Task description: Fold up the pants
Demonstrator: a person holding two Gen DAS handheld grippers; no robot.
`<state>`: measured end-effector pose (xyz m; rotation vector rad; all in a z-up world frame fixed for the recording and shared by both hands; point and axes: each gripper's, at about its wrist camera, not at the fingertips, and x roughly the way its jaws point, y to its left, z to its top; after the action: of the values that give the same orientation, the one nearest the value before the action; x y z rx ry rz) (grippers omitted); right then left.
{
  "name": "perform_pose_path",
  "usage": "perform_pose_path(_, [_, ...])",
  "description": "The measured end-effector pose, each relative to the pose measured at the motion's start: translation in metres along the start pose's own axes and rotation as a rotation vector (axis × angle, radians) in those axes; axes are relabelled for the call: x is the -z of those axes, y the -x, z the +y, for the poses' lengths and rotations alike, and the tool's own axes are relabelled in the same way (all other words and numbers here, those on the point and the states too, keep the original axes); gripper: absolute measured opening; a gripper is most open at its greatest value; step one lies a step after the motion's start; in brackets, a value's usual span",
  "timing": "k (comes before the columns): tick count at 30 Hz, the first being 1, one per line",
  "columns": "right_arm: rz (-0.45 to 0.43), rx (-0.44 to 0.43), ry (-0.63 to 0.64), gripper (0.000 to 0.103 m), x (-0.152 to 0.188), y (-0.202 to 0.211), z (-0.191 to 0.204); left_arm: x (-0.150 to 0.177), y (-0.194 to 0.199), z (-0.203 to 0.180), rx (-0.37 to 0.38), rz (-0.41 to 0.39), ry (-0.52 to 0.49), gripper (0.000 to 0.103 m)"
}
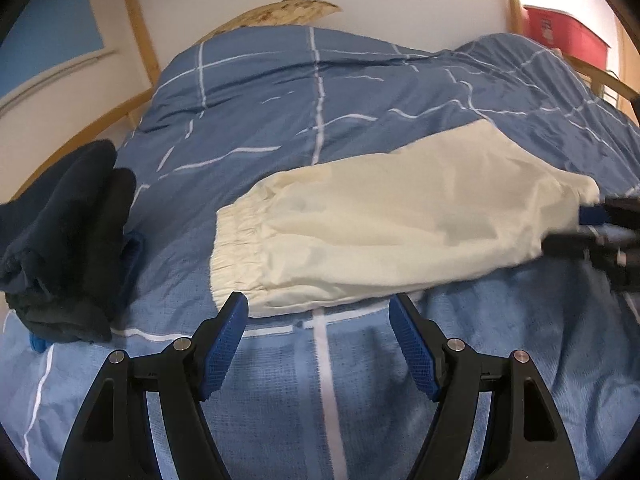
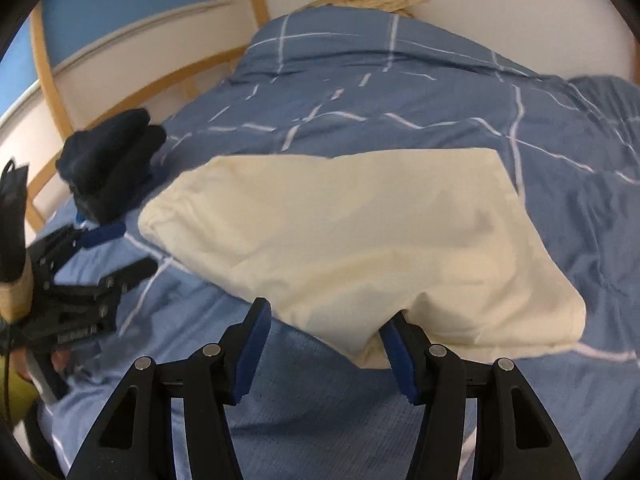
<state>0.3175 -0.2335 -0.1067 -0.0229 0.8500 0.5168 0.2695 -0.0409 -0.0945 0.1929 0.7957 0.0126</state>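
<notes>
The cream pants [image 1: 384,224] are lying on the bed [image 1: 320,120], spread over the blue checked duvet, and by the look of them they've got at least one fold in already: one broad panel, with the gathered elastic waistband [image 1: 236,240] at the left end in the left wrist view and a tidy straight edge on the far side. My read is roughly halfway, with a further fold across the length left to make a compact bundle.

Left tongs [image 1: 320,320] are spread wide, empty, poised at the near edge just by the waistband corner. Right tongs [image 2: 326,334] are parted too, sitting at the near right end of the pants; a tip of cloth dips between the jaws, one pad [image 2: 396,344] is about touching it, nothing clamped.

The fabric looks thin and light, softly creased, a bit puffed at the right end rather than pressed flat. A pile of dark clothes [image 1: 68,240] sits well left of the pants on the bed.
</notes>
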Motion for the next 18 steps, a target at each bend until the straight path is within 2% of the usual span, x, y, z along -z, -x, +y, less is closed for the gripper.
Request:
perform_pose_path(4, [0.076,-0.016,0.027,0.056,0.015,-0.014,0.0,0.002,-0.003,0.0,-0.013,0.008,0.003,0.073])
perform_pose_path(5, [0.078,-0.017,0.024,0.053,0.017,-0.015,-0.002,0.002,-0.003,-0.001,-0.016,0.007,-0.003,0.073])
perform_pose_path(6, [0.077,-0.018,0.019,0.049,0.019,-0.015,-0.004,0.003,-0.003,-0.003,-0.02,0.008,-0.014,0.073])
perform_pose_path(7, [0.075,-0.014,0.011,0.038,0.018,-0.015,-0.006,0.004,-0.004,-0.004,-0.021,0.012,-0.017,0.073])
perform_pose_path(8, [0.072,-0.013,0.008,0.031,0.017,-0.015,-0.007,0.004,-0.004,-0.004,-0.02,0.017,-0.014,0.073])
perform_pose_path(10, [0.055,-0.01,0.016,0.026,0.015,-0.012,-0.008,0.005,-0.006,-0.002,-0.018,0.03,0.002,0.073])
perform_pose_path(11, [0.054,0.002,0.029,0.015,0.014,-0.012,-0.007,0.004,-0.007,-0.001,-0.017,0.033,0.005,0.073])
perform_pose_path(12, [0.053,0.021,0.049,0.009,0.014,-0.01,-0.005,0.005,-0.006,0.0,-0.017,0.035,0.01,0.073])
perform_pose_path(18, [-0.014,0.031,0.034,0.006,0.015,0.024,0.003,0.008,0.007,-0.006,0.005,0.019,-0.011,0.072])
